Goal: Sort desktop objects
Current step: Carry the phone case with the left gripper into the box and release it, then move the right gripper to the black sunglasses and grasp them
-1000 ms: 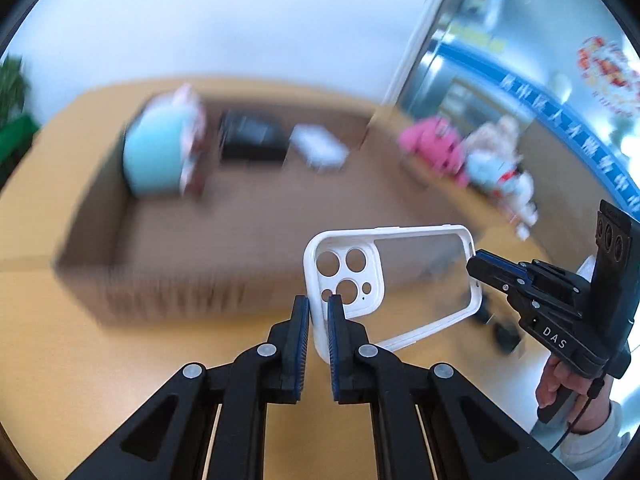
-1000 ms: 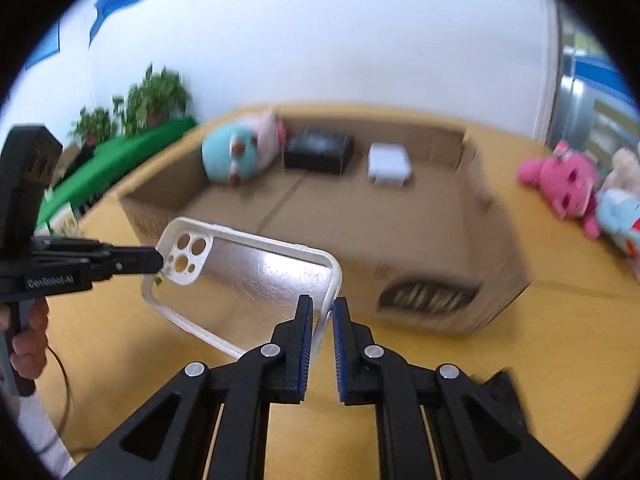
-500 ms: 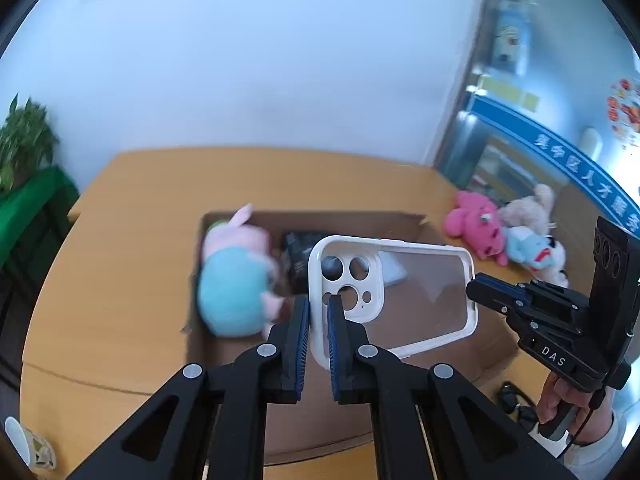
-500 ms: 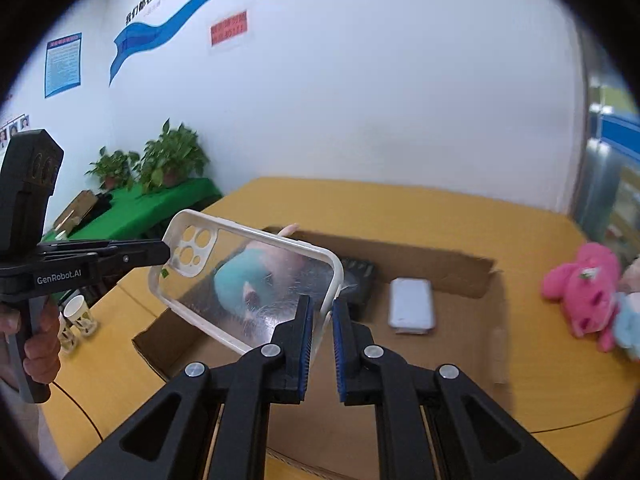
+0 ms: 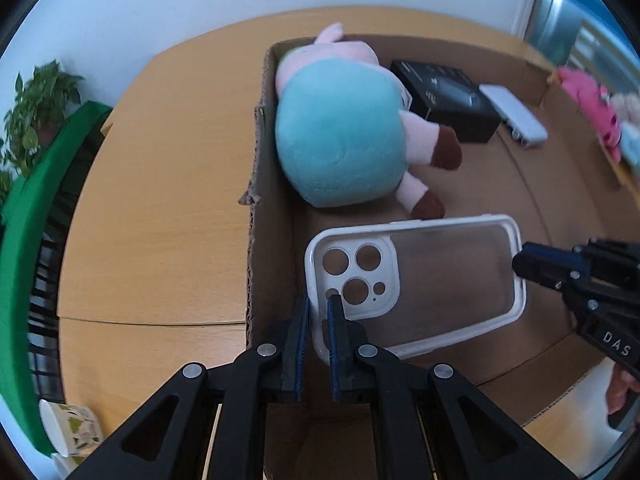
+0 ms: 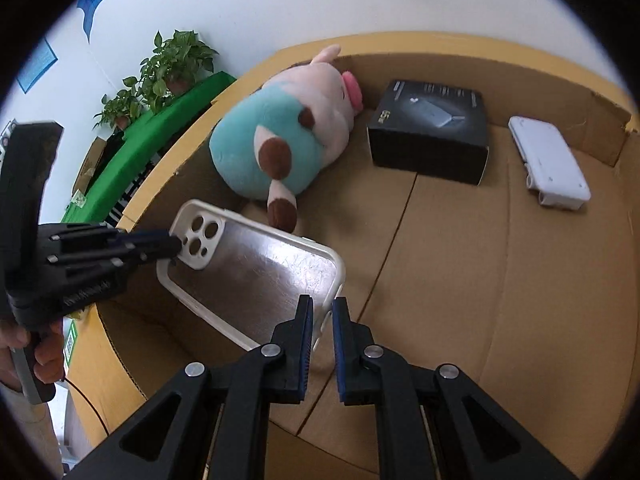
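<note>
A white-rimmed clear phone case (image 5: 440, 276) (image 6: 256, 272) hangs inside the open cardboard box (image 5: 256, 184) (image 6: 520, 280), above its floor. My left gripper (image 5: 318, 308) (image 6: 176, 245) is shut on the case's rim at the camera-hole end. My right gripper (image 6: 322, 316) (image 5: 516, 258) is shut on the rim at the other end. In the box lie a teal and pink plush pig (image 5: 340, 128) (image 6: 288, 124), a black carton (image 5: 444, 96) (image 6: 430, 128) and a white device (image 5: 514, 114) (image 6: 554, 160).
The box sits on a round wooden table (image 5: 160, 184). Pink and pale plush toys (image 5: 592, 104) lie beyond the box's right wall. A paper cup (image 5: 70, 428) stands at the table's near left edge. A green cloth (image 6: 160, 132) with potted plants (image 6: 168, 60) stands behind.
Both grippers have carried the case forward and tilted down over the box, so it now hangs low inside, in front of the plush pig. Both grips stayed shut.
</note>
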Tool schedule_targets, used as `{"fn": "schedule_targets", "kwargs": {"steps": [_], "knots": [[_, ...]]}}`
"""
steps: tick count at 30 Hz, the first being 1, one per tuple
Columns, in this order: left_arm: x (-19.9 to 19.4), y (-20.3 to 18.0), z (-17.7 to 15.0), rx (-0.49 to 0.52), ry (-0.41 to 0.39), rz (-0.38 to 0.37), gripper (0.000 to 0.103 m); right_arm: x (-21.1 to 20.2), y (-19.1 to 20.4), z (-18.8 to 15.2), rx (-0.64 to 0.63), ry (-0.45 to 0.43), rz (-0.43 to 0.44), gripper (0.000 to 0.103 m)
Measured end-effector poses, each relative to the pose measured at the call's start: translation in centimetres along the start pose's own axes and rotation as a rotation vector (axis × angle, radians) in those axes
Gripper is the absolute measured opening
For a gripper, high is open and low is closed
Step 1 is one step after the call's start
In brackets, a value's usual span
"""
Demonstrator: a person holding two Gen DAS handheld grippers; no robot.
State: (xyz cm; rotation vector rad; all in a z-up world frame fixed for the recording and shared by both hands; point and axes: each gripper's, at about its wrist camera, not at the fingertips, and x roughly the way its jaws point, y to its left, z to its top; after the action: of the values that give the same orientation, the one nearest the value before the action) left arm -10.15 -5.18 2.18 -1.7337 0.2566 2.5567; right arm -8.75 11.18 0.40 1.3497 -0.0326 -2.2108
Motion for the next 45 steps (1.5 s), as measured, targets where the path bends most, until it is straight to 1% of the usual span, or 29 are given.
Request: {"fn": "schedule_targets", "kwargs": {"steps": [3,6,8,11,12,13,14,15,16,17,18,19,20,21,22,24,25,27,29,32,37,40,43,45], "knots": [[0.9,-1.1,0.3,0.059,0.053,0.072,0.006,0.7,0.1,0.0,-0.001,0.054,-0.009,0.009],[1.4,-1.8,0.1,0.098,0.099,0.109,0.007,1.2,0.2,0.1,-0.008,0.094,-0.021,0.009],[1.4,-1.9,0.1,0.097,0.11,0.112,0.009,1.4,0.0,0.2,-0.001,0.116,-0.02,0.01],[0.7,-1.5,-0.1,0.051,0.099,0.079,0.013,1.3,-0.1,0.0,0.021,0.124,0.004,0.014],[0.3,-1.4,-0.2,0.041,0.087,0.075,0.015,1.1,-0.1,0.0,0.028,0.121,0.015,0.029],[-0.3,-1.3,-0.4,0.033,0.064,0.075,0.023,0.6,0.0,-0.2,0.023,0.108,0.029,0.043],[-1.2,-1.3,-0.6,0.023,0.028,0.059,0.029,-0.1,0.1,-0.2,0.014,0.083,0.036,0.049],[-2.4,-1.3,-0.8,0.008,-0.024,0.05,0.034,-1.6,0.3,-0.5,-0.002,0.034,0.023,0.055],[-3.5,-1.5,-1.0,-0.003,-0.079,0.05,0.043,-3.0,0.7,-0.9,-0.027,-0.019,-0.014,0.056],[-5.2,-1.7,-1.3,-0.012,-0.152,0.053,0.051,-4.9,1.3,-1.4,-0.066,-0.092,-0.074,0.058],[-7.1,-1.9,-1.9,-0.024,-0.238,0.053,0.056,-6.7,1.7,-1.8,-0.105,-0.166,-0.137,0.07],[-8.7,-1.7,-2.4,-0.038,-0.32,0.055,0.07,-8.3,2.1,-2.5,-0.127,-0.237,-0.193,0.087],[-10.6,-2.0,-3.1,-0.058,-0.414,0.063,0.09,-9.6,2.4,-3.2,-0.139,-0.299,-0.235,0.089],[-11.7,-2.1,-3.7,-0.076,-0.483,0.068,0.1,-10.7,2.6,-4.0,-0.145,-0.34,-0.266,0.089],[-12.7,-2.4,-4.4,-0.094,-0.549,0.069,0.102,-11.2,2.5,-4.4,-0.147,-0.352,-0.275,0.089],[-14.2,-3.1,-5.7,-0.117,-0.662,0.037,0.102,-12.1,2.5,-5.7,-0.142,-0.366,-0.293,0.089],[-14.5,-3.4,-5.7,-0.116,-0.689,0.024,0.102,-12.3,2.4,-5.8,-0.139,-0.377,-0.3,0.089],[-14.8,-4.2,-5.8,-0.112,-0.716,0.012,0.102,-13.1,2.1,-6.6,-0.13,-0.403,-0.313,0.089],[-14.8,-5.2,-6.1,-0.111,-0.71,0.0,0.102,-13.5,1.8,-7.1,-0.133,-0.413,-0.322,0.089],[-14.3,-6.2,-6.7,-0.118,-0.69,-0.038,0.102,-14.4,1.6,-8.4,-0.133,-0.424,-0.324,0.089],[-14.7,-7.0,-7.4,-0.122,-0.703,-0.055,0.102,-15.3,1.7,-9.7,-0.144,-0.446,-0.315,0.089],[-15.2,-7.6,-7.8,-0.118,-0.71,-0.072,0.102,-16.4,1.5,-10.6,-0.146,-0.459,-0.285,0.089],[-14.8,-8.4,-8.3,-0.113,-0.695,-0.092,0.102,-18.3,0.4,-13.0,-0.152,-0.472,-0.25,0.089],[-14.1,-9.0,-8.8,-0.106,-0.67,-0.135,0.102,-19.5,-1.4,-15.5,-0.155,-0.457,-0.261,0.089]]}}
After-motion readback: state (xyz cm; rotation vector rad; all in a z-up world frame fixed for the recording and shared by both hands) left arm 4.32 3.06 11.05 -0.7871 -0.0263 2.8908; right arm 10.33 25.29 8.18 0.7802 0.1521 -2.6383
